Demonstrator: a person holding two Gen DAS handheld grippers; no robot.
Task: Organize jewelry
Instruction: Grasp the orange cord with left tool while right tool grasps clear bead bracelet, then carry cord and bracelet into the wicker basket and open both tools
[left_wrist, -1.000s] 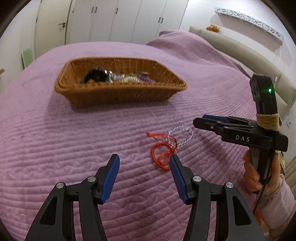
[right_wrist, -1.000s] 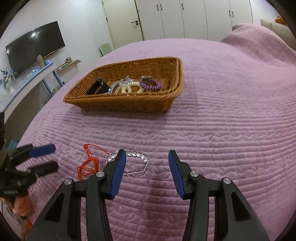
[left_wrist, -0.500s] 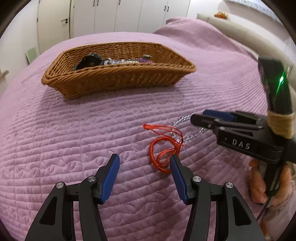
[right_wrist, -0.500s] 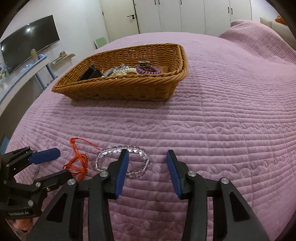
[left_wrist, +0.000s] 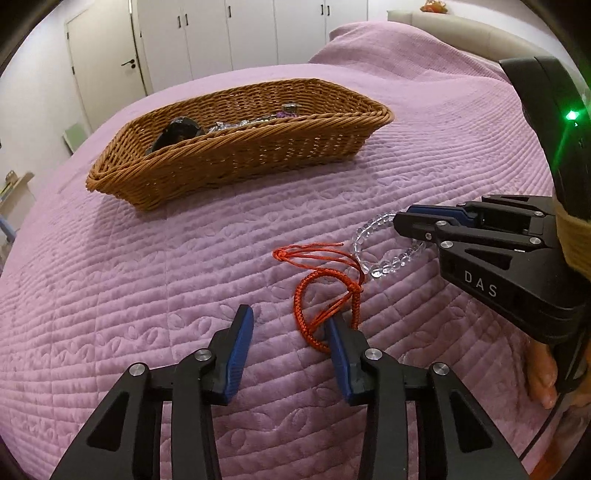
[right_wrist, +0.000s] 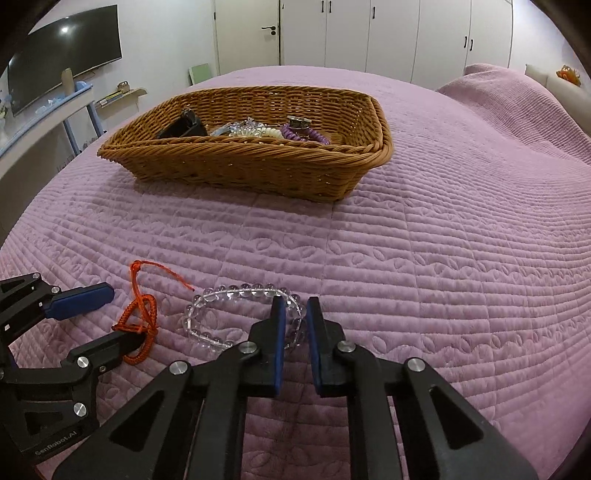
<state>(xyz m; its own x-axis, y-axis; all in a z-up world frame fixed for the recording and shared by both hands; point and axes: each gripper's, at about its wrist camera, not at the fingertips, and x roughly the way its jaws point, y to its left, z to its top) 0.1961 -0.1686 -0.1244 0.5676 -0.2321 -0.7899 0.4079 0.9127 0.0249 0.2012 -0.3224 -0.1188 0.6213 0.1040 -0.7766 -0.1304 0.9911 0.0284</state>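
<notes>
A clear bead bracelet (right_wrist: 236, 314) and a red cord bracelet (right_wrist: 142, 317) lie on the purple quilt. My right gripper (right_wrist: 295, 317) sits low on the quilt with its jaws narrowed around the bead bracelet's right side; a small gap still shows. In the left wrist view the bead bracelet (left_wrist: 373, 254) lies by the right gripper (left_wrist: 410, 221). My left gripper (left_wrist: 290, 328) is open on the quilt, its right finger (left_wrist: 338, 343) touching the red cord (left_wrist: 325, 288).
A brown wicker basket (right_wrist: 258, 166) stands farther back on the bed and holds several bracelets and a dark item; it also shows in the left wrist view (left_wrist: 236, 155). White wardrobes stand behind, a TV (right_wrist: 62, 70) at left.
Both grippers moved forward and down to the quilt. The right jaws narrowed around the bead bracelet. The left gripper's right finger reached the red cord.
</notes>
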